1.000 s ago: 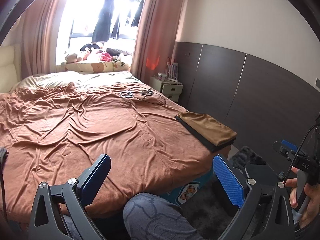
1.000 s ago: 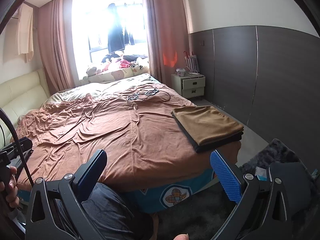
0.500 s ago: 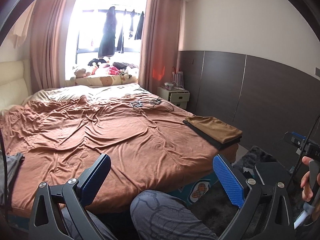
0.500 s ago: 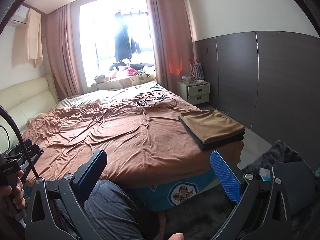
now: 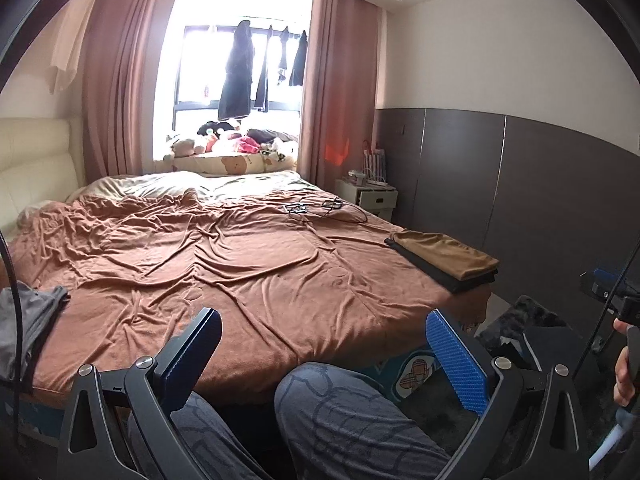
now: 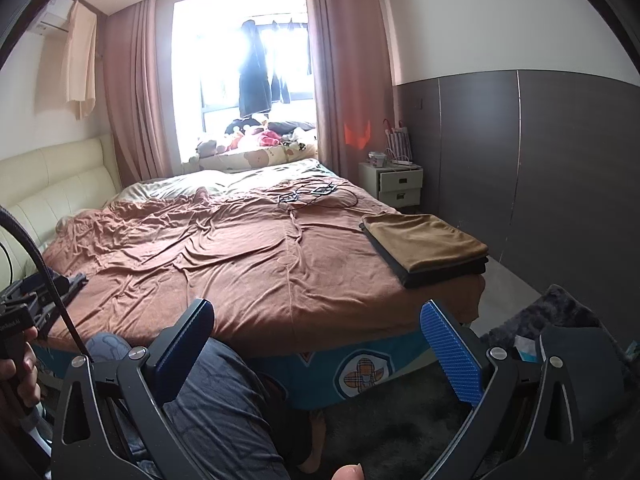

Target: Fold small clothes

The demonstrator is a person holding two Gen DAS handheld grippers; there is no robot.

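1. The right gripper [image 6: 320,352] hangs with jaws spread wide, holding nothing.
2. A folded brown-and-dark stack [image 6: 426,246] lies at the bed's [image 6: 240,264] right edge (on the rumpled brown cover).
3. A patterned trouser leg [image 6: 216,400] shows below.

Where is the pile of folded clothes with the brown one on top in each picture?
Left wrist view: the folded pile lies at the right, on the near right corner of the bed.
Right wrist view: the folded pile lies right of the middle, on that same corner, looking bigger.
Shared landmark: the white nightstand stands beyond the pile by the dark wall in both.
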